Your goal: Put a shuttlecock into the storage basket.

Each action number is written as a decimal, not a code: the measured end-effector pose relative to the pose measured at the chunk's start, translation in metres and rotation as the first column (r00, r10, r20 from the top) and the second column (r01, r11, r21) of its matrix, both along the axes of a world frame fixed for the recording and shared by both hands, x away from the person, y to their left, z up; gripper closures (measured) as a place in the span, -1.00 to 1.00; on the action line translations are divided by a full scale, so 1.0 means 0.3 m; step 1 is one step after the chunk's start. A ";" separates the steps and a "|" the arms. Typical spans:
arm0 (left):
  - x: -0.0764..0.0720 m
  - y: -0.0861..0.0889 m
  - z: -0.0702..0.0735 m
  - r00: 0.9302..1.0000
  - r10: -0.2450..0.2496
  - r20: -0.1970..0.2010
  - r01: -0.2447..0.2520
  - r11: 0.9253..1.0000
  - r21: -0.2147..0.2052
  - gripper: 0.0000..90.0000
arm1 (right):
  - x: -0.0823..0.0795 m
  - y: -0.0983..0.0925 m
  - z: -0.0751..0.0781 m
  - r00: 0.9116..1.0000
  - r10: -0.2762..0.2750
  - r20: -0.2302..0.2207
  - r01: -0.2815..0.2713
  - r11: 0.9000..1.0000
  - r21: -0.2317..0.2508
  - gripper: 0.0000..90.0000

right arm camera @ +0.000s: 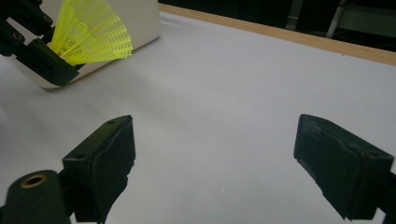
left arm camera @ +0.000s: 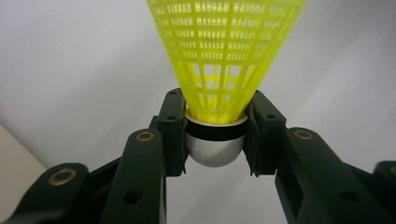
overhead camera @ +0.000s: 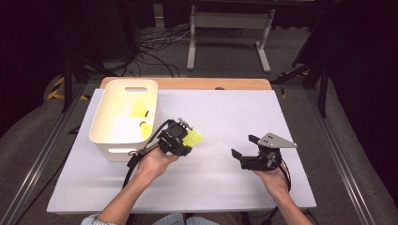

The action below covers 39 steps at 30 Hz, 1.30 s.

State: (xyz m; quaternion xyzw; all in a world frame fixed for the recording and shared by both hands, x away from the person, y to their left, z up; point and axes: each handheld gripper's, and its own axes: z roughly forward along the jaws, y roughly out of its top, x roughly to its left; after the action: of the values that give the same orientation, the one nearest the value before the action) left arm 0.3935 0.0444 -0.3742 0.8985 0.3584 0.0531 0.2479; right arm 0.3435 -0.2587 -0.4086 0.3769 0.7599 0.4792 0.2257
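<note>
A yellow shuttlecock (left arm camera: 219, 60) with a silver-white cork base is clamped at the cork between the jaws of my left gripper (left arm camera: 215, 135). In the high view that left gripper (overhead camera: 184, 138) sits just right of the cream tub (overhead camera: 105, 123), with the shuttlecock (overhead camera: 193, 138) pointing right over the white table. The right gripper view has the same shuttlecock (right arm camera: 91, 32) at its top left. Two more yellow shuttlecocks (overhead camera: 141, 112) lie inside the tub. My right gripper (overhead camera: 245, 146) hovers low at the right of the table, open, nothing between its jaws (right arm camera: 212, 158).
The white table cover (overhead camera: 211, 112) has a wooden strip (overhead camera: 197, 83) along its far edge. Beyond it are cables on the carpet and a white frame stand (overhead camera: 230, 33). Metal rails run along both sides of the table.
</note>
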 end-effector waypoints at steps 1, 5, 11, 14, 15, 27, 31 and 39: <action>0.000 0.002 0.002 1.000 0.001 0.001 -0.001 1.000 0.000 0.44 | -0.002 -0.003 -0.002 1.000 -0.002 0.003 0.002 1.000 -0.001 -0.73; 0.000 0.005 0.009 1.000 0.003 0.003 -0.003 1.000 -0.007 0.44 | -0.016 -0.014 -0.013 1.000 -0.010 0.012 0.010 1.000 -0.004 -0.75; -0.001 0.004 0.016 1.000 0.007 0.001 -0.007 1.000 -0.016 0.44 | -0.047 -0.040 -0.029 0.999 -0.037 0.032 0.037 0.999 0.010 -0.76; -0.003 0.008 0.020 1.000 0.011 0.000 -0.011 1.000 -0.017 0.44 | -0.061 -0.061 -0.047 0.998 -0.049 0.032 0.049 0.999 0.024 -0.77; -0.003 0.010 0.022 1.000 0.011 0.001 -0.011 1.000 -0.018 0.44 | -0.066 -0.067 -0.053 0.998 -0.058 0.031 0.057 0.998 0.033 -0.77; 0.001 0.026 0.047 0.999 0.037 0.007 -0.037 0.999 -0.024 0.44 | -0.100 -0.121 -0.112 0.994 -0.100 0.034 0.098 0.993 0.070 -0.81; -0.002 0.029 0.054 0.999 0.043 0.005 -0.042 0.999 -0.027 0.44 | -0.109 -0.126 -0.124 0.994 -0.099 0.041 0.096 0.993 0.067 -0.81; 0.001 0.041 0.070 0.998 0.055 0.005 -0.055 0.998 -0.033 0.44 | -0.121 -0.135 -0.134 0.993 -0.103 0.054 0.099 0.993 0.069 -0.81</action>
State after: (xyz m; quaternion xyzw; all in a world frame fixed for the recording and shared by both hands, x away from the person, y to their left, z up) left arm 0.3939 0.0566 -0.3532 0.8840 0.3830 0.0566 0.2622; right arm 0.3072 -0.2992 -0.4489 0.4081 0.7167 0.5027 0.2589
